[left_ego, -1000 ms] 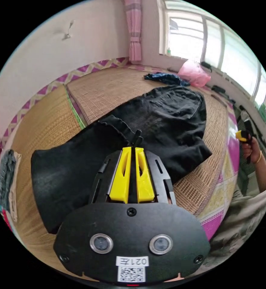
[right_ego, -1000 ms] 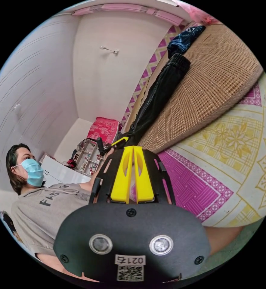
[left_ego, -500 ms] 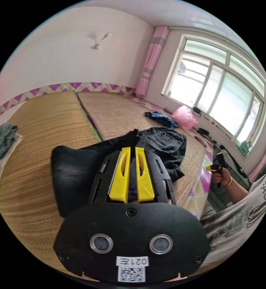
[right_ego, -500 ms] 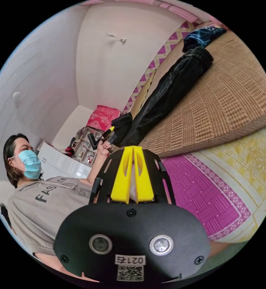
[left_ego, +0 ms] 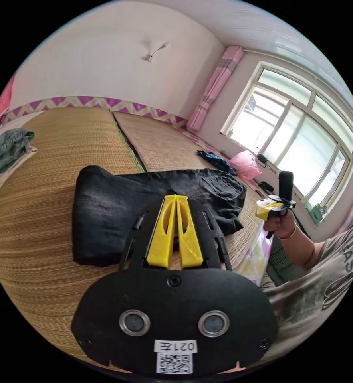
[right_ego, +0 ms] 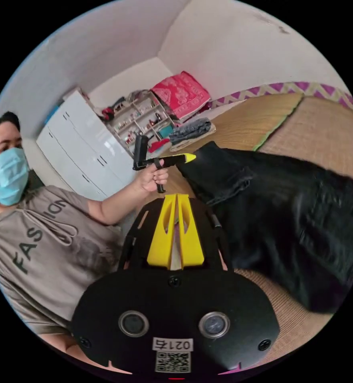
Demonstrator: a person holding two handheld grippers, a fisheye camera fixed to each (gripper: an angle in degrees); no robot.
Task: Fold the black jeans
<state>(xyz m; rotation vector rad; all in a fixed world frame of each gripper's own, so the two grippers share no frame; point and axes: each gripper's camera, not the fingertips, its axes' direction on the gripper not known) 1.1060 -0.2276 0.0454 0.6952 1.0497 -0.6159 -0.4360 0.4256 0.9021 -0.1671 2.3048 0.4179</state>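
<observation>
Woven mats (left_ego: 44,223) carry the black jeans (left_ego: 116,207), folded over into a thick rumpled bundle; left tongs (left_ego: 175,196) and right tongs (right_ego: 177,195) look clenched on nothing.

Bright window (left_ego: 292,135), pink curtain (left_ego: 214,85), woven mats (left_ego: 48,147), white cabinet (right_ego: 80,147)

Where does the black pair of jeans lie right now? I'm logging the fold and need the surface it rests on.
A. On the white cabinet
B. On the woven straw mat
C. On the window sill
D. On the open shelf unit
B: in the left gripper view the black jeans lie bunched flat on the woven straw mat, and the right gripper view shows the same jeans on that mat.
</observation>
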